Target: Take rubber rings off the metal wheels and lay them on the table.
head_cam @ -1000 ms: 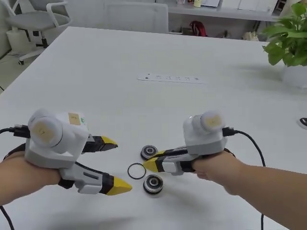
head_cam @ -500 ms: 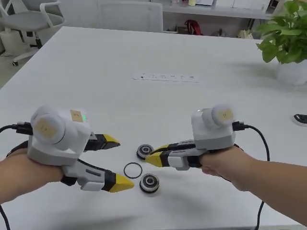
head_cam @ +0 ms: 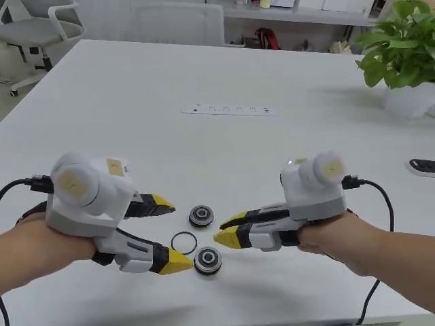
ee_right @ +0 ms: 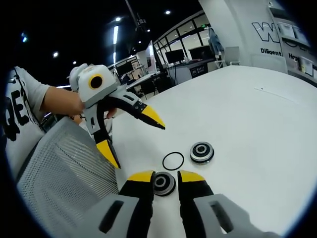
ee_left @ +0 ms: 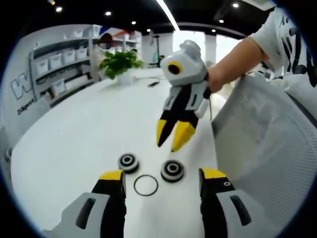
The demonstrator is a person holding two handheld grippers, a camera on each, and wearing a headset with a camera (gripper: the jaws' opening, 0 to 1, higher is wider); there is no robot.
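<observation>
Backed off the rubber ring (head_cam: 183, 242), right gripper (head_cam: 224, 229) — jaws narrow — faces left gripper (head_cam: 178, 232), jaws wide.

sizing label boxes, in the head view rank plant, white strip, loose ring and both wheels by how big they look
1. plant, partly cut off by the frame
2. white strip
3. loose ring, nearer wheel and farther wheel: about alike, not ranked

A thin black ring (head_cam: 184, 242) lies flat and loose on the white table (head_cam: 204, 149), between two small round wheels with dark rims and silvery hubs, both also lying flat: one wheel (head_cam: 201, 216) just beyond it, the other wheel (head_cam: 207, 261) just beside its near right edge.
</observation>
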